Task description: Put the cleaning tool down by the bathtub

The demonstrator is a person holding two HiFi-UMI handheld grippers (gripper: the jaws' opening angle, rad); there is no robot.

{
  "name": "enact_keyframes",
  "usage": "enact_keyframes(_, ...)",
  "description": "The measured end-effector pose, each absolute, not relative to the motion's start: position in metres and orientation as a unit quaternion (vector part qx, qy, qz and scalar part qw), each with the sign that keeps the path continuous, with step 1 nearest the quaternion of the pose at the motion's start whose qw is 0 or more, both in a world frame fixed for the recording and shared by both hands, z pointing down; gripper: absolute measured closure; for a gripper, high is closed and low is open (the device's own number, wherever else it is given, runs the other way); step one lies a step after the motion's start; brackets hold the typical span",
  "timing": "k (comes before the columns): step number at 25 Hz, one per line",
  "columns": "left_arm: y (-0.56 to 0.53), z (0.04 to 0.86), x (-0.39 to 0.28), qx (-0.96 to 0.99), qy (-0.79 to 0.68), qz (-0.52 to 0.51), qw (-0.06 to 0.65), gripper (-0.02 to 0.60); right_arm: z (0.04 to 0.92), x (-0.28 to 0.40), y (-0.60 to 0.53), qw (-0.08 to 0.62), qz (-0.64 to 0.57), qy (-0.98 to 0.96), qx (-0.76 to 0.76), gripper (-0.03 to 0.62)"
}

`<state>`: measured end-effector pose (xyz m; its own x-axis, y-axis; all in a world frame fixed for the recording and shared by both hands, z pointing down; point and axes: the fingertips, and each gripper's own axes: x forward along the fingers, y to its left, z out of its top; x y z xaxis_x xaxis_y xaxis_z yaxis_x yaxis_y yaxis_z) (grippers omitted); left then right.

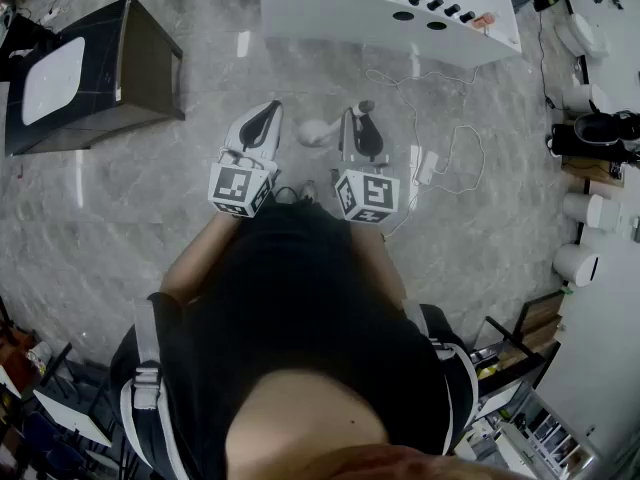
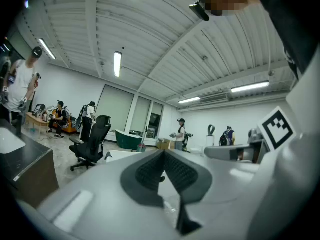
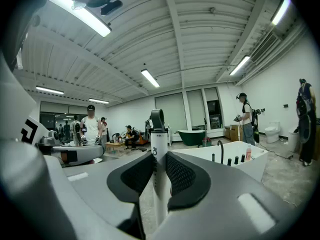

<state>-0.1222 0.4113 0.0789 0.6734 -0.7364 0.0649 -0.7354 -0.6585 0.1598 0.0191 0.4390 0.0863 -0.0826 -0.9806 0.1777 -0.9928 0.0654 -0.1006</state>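
The cleaning tool (image 3: pixel 159 143) is a white upright pole with a grey loop at its top. My right gripper (image 3: pixel 159 159) is shut on this pole, pads on either side. In the head view the right gripper (image 1: pixel 360 128) is held over the grey floor, and the tool's white lower end (image 1: pixel 314 133) shows just left of it. The white bathtub (image 1: pixel 330 8) lies ahead at the top of that view, and its black taps stand along the rim of the bathtub (image 3: pixel 240 161) ahead and to the right. My left gripper (image 1: pixel 262 123) (image 2: pixel 163 156) is shut with nothing in it.
A dark cabinet with a white basin (image 1: pixel 100 68) stands to the left. A white cable and power strip (image 1: pixel 425 163) lie on the floor right of the grippers. White cylinders (image 1: pixel 580 208) line the right side. A black office chair (image 2: pixel 92 141) and several people are further off.
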Motion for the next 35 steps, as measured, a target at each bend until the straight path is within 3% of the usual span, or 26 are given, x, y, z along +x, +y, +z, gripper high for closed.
enact_keyframes(35, 0.366, 0.091, -0.178, 0.923, -0.373, -0.004, 0.101, 0.572, 0.083, -0.019, 0.4, 0.023, 0.09, -0.697, 0.711, 0.508)
